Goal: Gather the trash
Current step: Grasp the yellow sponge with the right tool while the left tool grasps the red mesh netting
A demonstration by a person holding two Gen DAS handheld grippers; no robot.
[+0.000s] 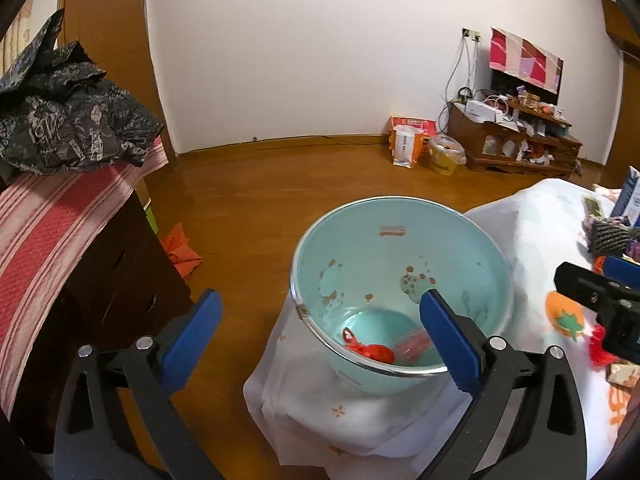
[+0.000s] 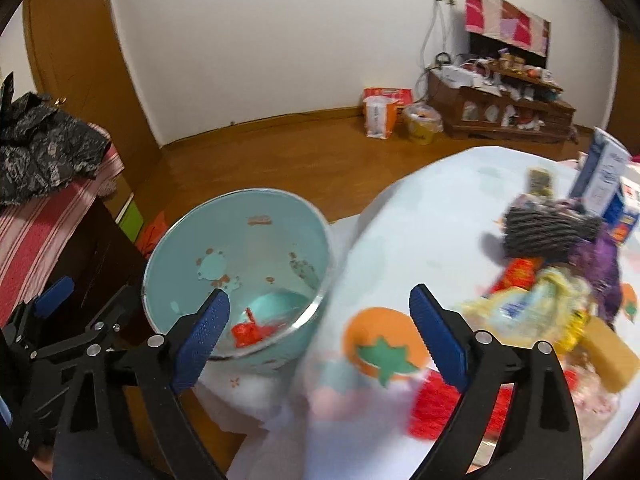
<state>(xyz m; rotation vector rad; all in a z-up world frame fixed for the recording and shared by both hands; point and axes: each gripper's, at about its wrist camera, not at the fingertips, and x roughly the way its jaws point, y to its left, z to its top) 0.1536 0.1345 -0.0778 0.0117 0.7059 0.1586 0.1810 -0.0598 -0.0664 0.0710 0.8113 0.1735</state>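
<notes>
A light blue basin [image 1: 400, 256] stands on a cloth-covered stool beside the table; it also shows in the right wrist view [image 2: 240, 248]. Red wrappers [image 1: 370, 350] lie in its bottom [image 2: 246, 334]. My left gripper [image 1: 320, 334] is open and empty, just above the basin's near rim. My right gripper [image 2: 320, 334] is open and empty over the table edge, between the basin and a pile of trash [image 2: 540, 300]. A red wrapper [image 2: 434, 404] lies under its right finger. The right gripper shows at the right in the left wrist view [image 1: 612, 308].
The white tablecloth [image 2: 432, 216] has orange fruit prints. Cartons [image 2: 604, 176] and a dark knitted item [image 2: 548, 228] stand behind the pile. A dark cabinet with striped cloth [image 1: 52, 232] and black bag [image 1: 68, 128] stands left. An orange cloth [image 1: 180, 248] lies on the wooden floor.
</notes>
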